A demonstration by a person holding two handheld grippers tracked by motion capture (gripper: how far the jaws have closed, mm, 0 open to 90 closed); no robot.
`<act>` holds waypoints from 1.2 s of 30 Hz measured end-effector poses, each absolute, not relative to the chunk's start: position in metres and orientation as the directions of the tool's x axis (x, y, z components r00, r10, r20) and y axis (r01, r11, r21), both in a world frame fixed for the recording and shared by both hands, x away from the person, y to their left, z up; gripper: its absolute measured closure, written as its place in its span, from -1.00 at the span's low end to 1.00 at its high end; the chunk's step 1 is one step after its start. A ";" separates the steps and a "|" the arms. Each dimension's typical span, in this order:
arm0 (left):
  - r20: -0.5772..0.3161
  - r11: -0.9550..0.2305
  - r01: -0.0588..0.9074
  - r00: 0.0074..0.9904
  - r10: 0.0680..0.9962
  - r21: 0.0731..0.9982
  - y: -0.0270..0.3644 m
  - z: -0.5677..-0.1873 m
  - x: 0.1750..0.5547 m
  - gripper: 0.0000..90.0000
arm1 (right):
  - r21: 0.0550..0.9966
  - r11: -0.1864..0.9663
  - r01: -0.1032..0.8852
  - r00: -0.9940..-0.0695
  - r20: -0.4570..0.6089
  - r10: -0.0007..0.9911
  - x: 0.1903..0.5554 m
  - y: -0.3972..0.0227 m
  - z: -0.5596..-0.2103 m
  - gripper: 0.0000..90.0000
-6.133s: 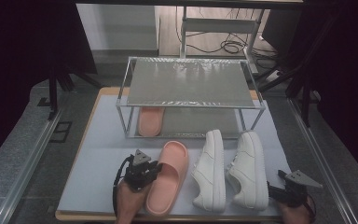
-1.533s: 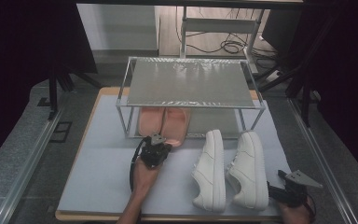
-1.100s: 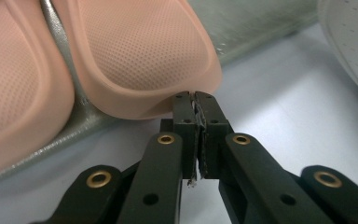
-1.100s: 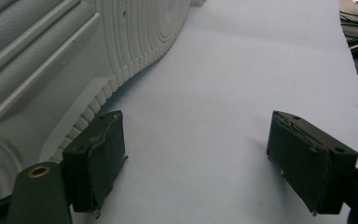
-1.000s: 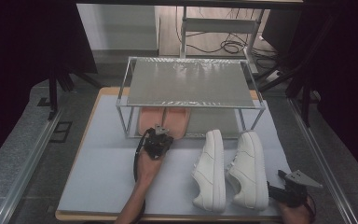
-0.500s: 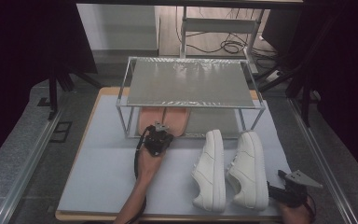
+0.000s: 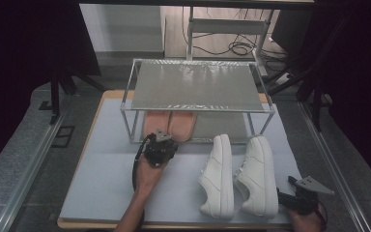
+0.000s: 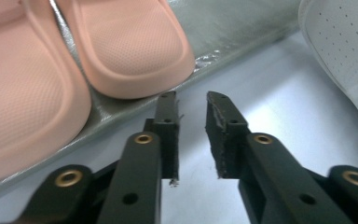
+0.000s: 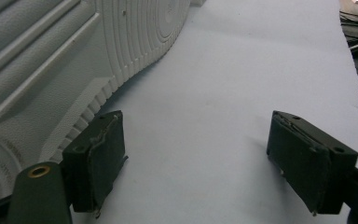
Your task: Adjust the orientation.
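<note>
Left gripper (image 8: pixel 191 135) fingers just parting, empty, before pink slippers (image 8: pixel 130 46); right gripper (image 9: pixel 196 163) spread beside sneaker (image 9: pixel 51 60).

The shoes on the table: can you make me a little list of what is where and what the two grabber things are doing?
pink rubber slippers: side by side on the lower shelf of the metal rack, toes toward the person
white lace-up sneakers: side by side on the grey table mat, in front of the rack
left gripper: just in front of the slippers, jaws have just been opening, nothing between them
right gripper: beside the right sneaker's heel, jaws wide open, empty
</note>
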State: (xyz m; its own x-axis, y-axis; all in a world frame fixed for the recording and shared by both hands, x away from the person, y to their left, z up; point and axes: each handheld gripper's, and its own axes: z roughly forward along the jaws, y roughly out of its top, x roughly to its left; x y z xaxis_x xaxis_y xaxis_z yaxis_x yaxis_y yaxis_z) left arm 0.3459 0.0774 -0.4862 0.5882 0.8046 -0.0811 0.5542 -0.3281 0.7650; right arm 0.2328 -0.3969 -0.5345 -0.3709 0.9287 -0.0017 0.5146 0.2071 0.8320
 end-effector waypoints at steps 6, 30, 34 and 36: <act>-0.089 -0.313 0.559 0.577 0.812 0.768 0.092 -0.490 0.332 0.44 | 0.832 0.207 0.515 -0.371 -0.001 0.929 0.233 -0.397 -0.534 -0.57; -0.134 -0.271 0.616 0.529 0.838 0.739 0.133 -0.511 0.291 -0.45 | 0.823 0.221 0.524 -0.381 -0.005 0.924 0.235 -0.397 -0.532 -0.57; -0.152 -0.269 0.634 0.528 0.835 0.725 0.140 -0.515 0.286 -0.64 | 0.811 0.219 0.542 -0.376 0.002 0.927 0.236 -0.394 -0.530 -0.56; -0.146 -0.275 0.639 0.525 0.838 0.719 0.141 -0.516 0.283 -0.71 | 0.803 0.221 0.553 -0.379 0.006 0.926 0.237 -0.393 -0.529 -0.56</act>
